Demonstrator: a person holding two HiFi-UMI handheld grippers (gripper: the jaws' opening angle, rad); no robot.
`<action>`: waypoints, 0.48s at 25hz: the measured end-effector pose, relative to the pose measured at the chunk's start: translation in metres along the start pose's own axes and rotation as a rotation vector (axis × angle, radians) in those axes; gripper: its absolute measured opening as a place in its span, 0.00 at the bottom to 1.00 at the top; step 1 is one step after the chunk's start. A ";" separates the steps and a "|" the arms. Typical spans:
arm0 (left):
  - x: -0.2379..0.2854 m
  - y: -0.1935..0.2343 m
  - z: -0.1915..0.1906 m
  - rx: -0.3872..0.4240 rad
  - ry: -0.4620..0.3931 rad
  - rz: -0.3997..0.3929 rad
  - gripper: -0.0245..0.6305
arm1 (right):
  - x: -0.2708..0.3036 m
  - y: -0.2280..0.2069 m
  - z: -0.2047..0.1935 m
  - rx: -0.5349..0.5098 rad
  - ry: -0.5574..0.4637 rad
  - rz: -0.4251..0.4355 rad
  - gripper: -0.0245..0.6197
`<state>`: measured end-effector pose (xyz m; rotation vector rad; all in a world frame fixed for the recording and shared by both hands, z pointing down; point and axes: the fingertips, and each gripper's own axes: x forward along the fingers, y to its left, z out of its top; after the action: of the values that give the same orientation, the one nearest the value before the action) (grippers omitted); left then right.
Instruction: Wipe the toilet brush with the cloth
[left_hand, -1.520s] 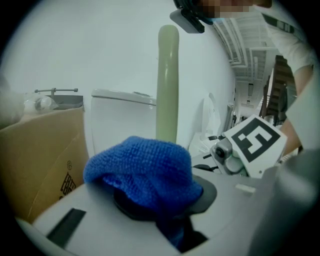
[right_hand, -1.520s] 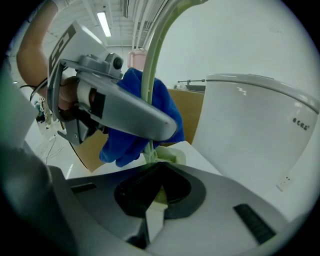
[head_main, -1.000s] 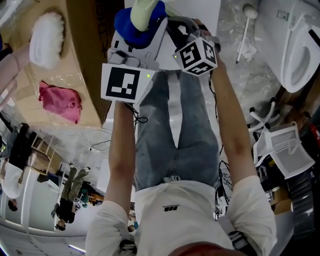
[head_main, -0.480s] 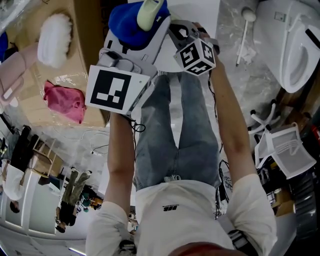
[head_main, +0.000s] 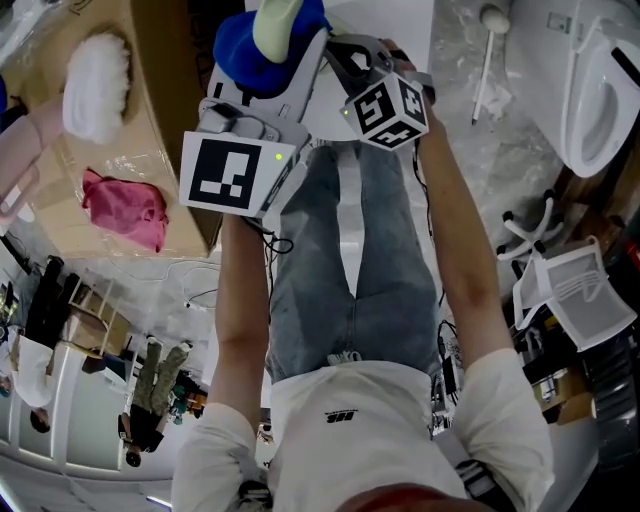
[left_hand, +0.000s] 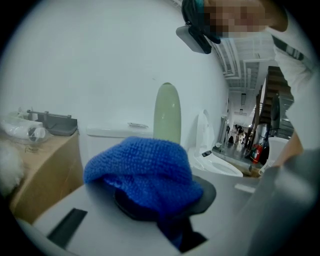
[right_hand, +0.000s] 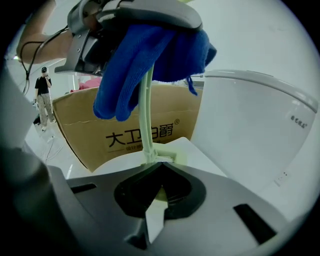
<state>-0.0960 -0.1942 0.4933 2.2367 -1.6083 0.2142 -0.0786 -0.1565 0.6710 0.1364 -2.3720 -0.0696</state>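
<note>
Jaws of the left gripper (left_hand: 165, 205) were closing on the cloth (left_hand: 142, 167) round the brush (right_hand: 147, 125); the right gripper (right_hand: 159, 190) pinched its other end.

The cloth (head_main: 245, 55) is deep blue with a knitted nap, and the brush (left_hand: 167, 112) is pale green from handle to head. In the head view the left cube (head_main: 232, 175) at 11 o'clock and the right cube (head_main: 388, 108) at 1 o'clock bear black squares on white. The rag (head_main: 125, 205) at 9 o'clock is pink, the puff (head_main: 95, 85) at 10 o'clock is white and the jeans (head_main: 350, 280) are faded blue. The box (right_hand: 135, 127) is tan with black print, and the toilet (head_main: 572, 120) at 2 o'clock is white.
</note>
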 end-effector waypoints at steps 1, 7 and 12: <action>0.001 0.001 -0.005 -0.003 0.001 0.002 0.16 | 0.000 0.000 0.000 0.001 -0.002 -0.002 0.03; 0.011 0.005 -0.042 -0.019 0.035 0.015 0.15 | 0.000 0.000 0.000 0.010 -0.007 -0.010 0.03; 0.022 0.008 -0.075 -0.046 0.065 0.031 0.15 | 0.000 0.000 0.000 0.014 -0.011 -0.013 0.03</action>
<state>-0.0890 -0.1867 0.5716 2.1499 -1.5985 0.2526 -0.0780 -0.1565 0.6711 0.1580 -2.3832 -0.0600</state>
